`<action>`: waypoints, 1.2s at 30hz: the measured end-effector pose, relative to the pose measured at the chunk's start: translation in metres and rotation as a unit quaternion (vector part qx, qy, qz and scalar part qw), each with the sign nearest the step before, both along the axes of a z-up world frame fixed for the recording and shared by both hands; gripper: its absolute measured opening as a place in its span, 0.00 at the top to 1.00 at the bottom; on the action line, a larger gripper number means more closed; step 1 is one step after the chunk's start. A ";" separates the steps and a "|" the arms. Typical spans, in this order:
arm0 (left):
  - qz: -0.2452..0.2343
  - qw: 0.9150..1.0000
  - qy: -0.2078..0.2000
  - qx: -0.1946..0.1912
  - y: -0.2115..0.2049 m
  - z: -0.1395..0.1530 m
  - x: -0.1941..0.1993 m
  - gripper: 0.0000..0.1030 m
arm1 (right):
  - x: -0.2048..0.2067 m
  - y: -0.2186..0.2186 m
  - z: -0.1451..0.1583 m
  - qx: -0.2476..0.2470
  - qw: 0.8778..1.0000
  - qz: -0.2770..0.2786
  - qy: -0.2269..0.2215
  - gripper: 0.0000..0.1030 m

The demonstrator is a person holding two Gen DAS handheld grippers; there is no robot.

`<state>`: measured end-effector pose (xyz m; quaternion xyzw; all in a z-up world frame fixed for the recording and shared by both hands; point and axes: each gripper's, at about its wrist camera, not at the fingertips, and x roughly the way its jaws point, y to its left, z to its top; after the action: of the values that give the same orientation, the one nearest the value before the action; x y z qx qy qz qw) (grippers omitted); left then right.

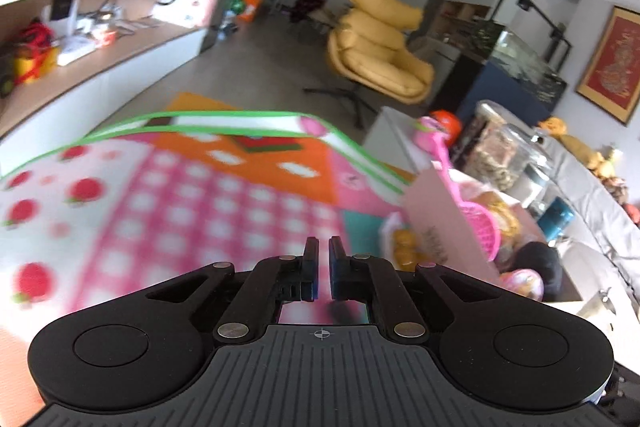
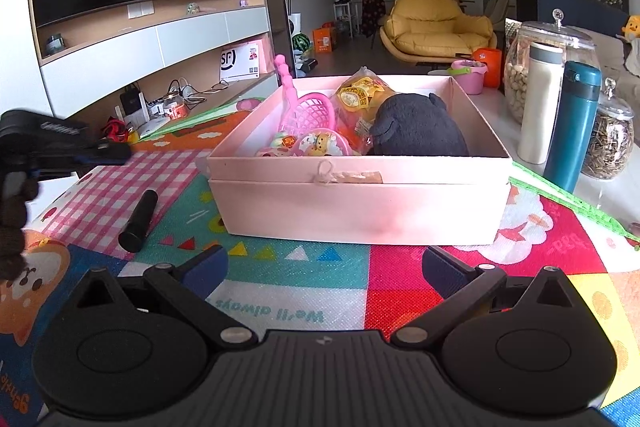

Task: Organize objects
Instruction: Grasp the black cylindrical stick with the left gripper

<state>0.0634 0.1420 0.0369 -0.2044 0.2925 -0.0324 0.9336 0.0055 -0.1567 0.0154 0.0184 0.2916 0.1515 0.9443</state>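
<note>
In the right wrist view, the left gripper (image 2: 116,151) reached in from the far left edge, up and to the left of the spread jaws. Its body was cut off by the frame and a dark sleeve (image 2: 12,219) covered part of it. Its own camera showed the left gripper (image 1: 324,251) with jaws pressed together and nothing between them, above a blurred play mat (image 1: 180,195).

Just ahead and left of the right gripper (image 2: 325,263), a black tube (image 2: 138,221) lay on the mat (image 2: 280,291), apart from both fingers. What it was could not be made out. The right gripper's jaws stood wide apart and empty, with only printed mat between them.

Straight ahead of those jaws sat the pink box (image 2: 360,203), open at the top, its near wall close to the fingertips. Inside, from left to right, were a pink toy net (image 2: 308,111), a small round toy (image 2: 320,143) partly hidden by the wall, a yellow snack bag (image 2: 360,99) and a dark plush (image 2: 416,131) whose lower half the wall concealed.

Beyond the right finger stood a white bottle (image 2: 538,103), a teal bottle (image 2: 572,127) and a glass jar (image 2: 610,143). In the left wrist view the box (image 1: 448,227) was smeared by motion to the right of the shut jaws.
</note>
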 end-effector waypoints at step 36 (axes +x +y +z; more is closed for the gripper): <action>0.006 0.996 0.071 0.056 -0.076 -0.028 -0.008 0.74 | 0.007 0.045 -0.006 -0.063 0.997 0.026 0.027 0.00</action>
<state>0.0554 0.0657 0.0090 -0.1549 0.3579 0.0038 0.9208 0.0126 -0.1122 0.0093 -0.0449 0.3260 0.1572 0.9311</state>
